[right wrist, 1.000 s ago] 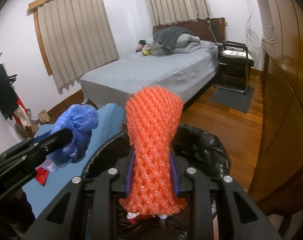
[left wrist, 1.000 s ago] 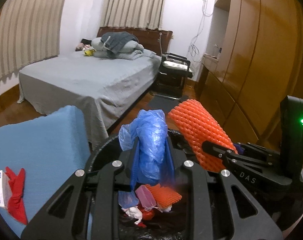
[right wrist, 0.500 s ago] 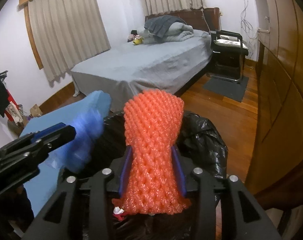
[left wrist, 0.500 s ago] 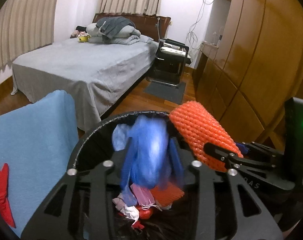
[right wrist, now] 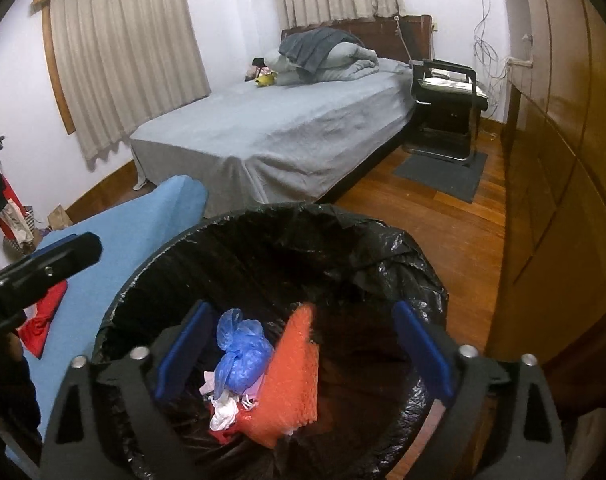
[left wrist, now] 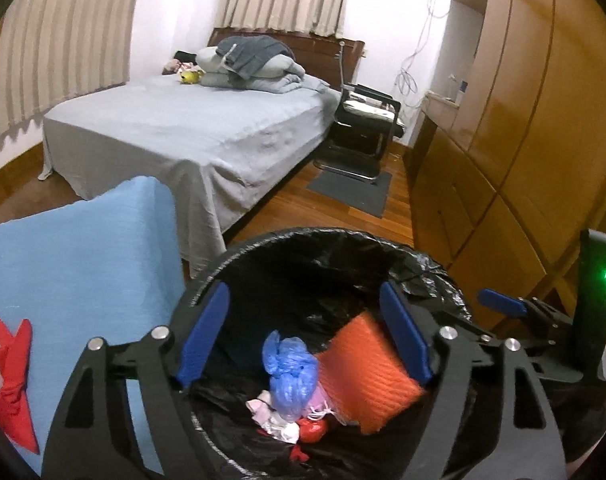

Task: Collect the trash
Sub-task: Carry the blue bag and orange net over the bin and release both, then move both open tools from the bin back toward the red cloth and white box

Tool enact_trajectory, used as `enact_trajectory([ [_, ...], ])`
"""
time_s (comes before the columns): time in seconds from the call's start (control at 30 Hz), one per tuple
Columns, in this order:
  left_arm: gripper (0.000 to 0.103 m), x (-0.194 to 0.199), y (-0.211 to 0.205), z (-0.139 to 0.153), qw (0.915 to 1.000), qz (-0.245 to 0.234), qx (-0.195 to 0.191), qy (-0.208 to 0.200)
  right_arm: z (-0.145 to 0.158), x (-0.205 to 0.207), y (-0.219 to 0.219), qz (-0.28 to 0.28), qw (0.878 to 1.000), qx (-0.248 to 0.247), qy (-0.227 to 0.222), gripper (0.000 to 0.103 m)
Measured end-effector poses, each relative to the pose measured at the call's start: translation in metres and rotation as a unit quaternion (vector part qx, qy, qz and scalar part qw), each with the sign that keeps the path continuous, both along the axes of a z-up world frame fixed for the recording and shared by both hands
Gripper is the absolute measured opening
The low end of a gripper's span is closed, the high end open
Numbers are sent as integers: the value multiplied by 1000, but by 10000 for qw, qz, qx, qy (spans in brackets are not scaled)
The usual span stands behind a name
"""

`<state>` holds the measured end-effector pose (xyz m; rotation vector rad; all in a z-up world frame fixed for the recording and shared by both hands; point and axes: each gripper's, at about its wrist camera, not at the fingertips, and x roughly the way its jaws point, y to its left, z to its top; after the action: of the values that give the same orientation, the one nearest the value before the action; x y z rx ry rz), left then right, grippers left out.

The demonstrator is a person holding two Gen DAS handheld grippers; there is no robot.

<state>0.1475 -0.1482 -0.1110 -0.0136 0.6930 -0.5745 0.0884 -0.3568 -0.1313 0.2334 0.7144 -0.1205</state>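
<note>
Both bits dropped into bin (left wrist: 263,240) — blue bag (left wrist: 289,372), orange net (left wrist: 369,364) — left gripper (left wrist: 303,332) & right gripper (right wrist: 303,344) spread empty; best lifted clear w/o snagging liner.

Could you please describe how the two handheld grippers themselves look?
Both the left gripper and right gripper have matte black, strutted plastic frames with silver screw heads and flat blue pads lining the fingers. A green indicator light glows on the right unit's upright black housing.

A grey-sheeted bed (right wrist: 287,128) under curtained windows (right wrist: 127,60), wood floor (right wrist: 435,216), wardrobe wall (left wrist: 515,120).
</note>
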Motion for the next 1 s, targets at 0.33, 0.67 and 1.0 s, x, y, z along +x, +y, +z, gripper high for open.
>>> enact_trajectory([
  [0.33, 86, -12, 29, 16, 9993, 316, 69, -171, 22, -8, 16, 205, 9993, -45, -320, 97],
  [0.67, 87, -38, 71, 25, 9965, 716, 211, -367, 34, -4, 60, 526, 9974, -17, -490, 97],
  [1.0, 87, -47, 143, 28, 9876, 1442, 375, -492, 42, 13, 128, 1111, 9924, -58, -526, 97],
])
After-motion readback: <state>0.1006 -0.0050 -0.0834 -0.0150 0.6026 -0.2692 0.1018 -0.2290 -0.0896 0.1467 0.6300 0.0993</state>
